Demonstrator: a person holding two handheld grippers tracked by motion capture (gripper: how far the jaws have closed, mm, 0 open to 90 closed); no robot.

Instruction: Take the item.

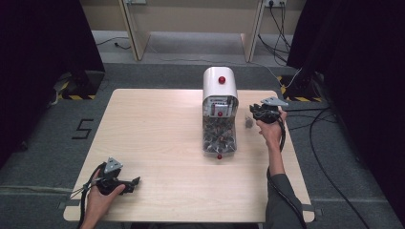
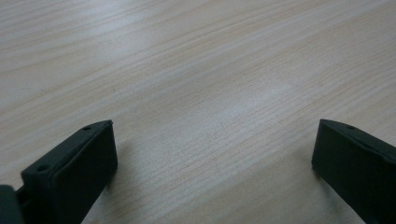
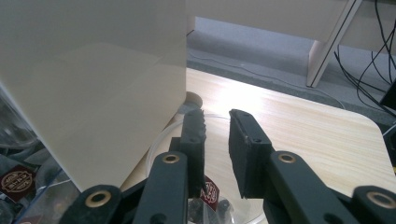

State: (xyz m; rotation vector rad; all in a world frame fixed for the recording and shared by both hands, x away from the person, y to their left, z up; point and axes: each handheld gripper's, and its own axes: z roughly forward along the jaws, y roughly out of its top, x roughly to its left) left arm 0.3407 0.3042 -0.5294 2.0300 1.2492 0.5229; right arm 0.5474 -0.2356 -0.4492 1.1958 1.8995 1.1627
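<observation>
White dispenser [image 1: 219, 109] (candy-filled) crowds right gripper [image 1: 265, 112] on table [image 1: 153, 143]

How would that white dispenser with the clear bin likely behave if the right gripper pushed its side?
The dispenser stands tall on a narrow base, so a high push may tip it. Its clear bin looks packed with wrapped items, probably weighting the bottom. The smooth white casing could let jaws slip.

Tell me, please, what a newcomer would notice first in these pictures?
Probably the white dispenser standing right of centre on the wooden table, its clear bin full of small wrapped items. The right tongs are held beside it with a narrow gap between the jaws, while the left tongs rest wide open near the front-left corner.
</observation>
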